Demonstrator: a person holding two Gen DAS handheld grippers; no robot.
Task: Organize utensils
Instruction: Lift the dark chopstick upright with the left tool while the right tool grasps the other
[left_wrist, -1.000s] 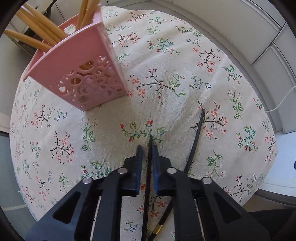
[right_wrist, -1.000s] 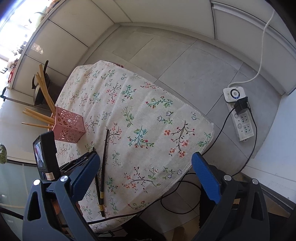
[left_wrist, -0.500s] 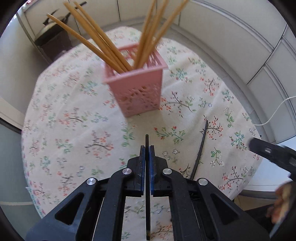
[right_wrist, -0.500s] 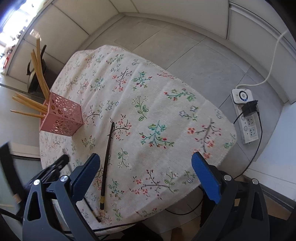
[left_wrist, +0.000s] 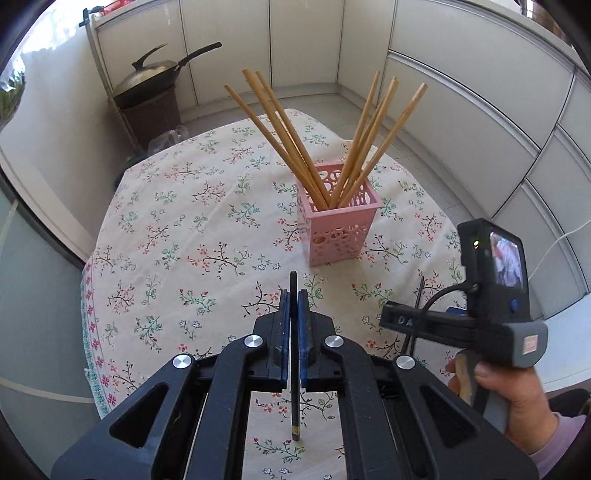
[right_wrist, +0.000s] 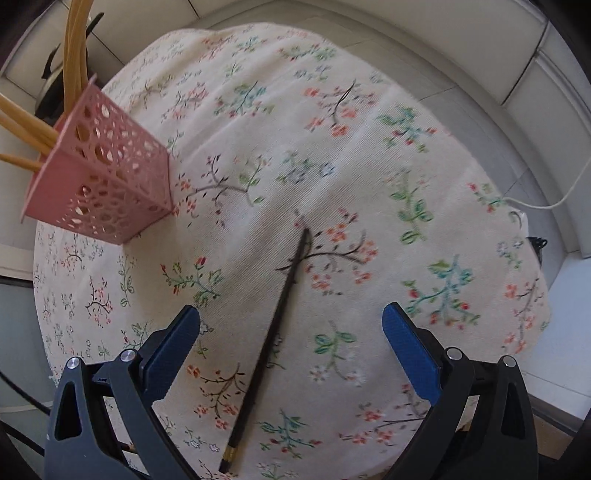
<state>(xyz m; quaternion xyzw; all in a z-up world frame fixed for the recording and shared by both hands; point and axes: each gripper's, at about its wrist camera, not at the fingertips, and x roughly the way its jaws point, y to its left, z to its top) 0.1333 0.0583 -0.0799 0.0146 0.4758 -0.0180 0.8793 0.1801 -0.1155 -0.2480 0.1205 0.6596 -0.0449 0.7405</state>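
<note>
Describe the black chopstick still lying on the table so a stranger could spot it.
On the floral tablecloth, right of the pink holder, a black chopstick lies flat beneath the open right claw. Unlike the tan ones standing in the holder, it is dark with a gold band.

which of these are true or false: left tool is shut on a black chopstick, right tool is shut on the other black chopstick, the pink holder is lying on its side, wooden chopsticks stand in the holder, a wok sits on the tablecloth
1. The left tool is shut on a black chopstick. True.
2. The right tool is shut on the other black chopstick. False: its jaws stand wide open above that chopstick, which lies flat on the floral tablecloth.
3. The pink holder is lying on its side. False: it stands upright on the tablecloth.
4. Wooden chopsticks stand in the holder. True, fanned out in two bunches.
5. A wok sits on the tablecloth. False: it rests on a stand beyond the table.
</note>
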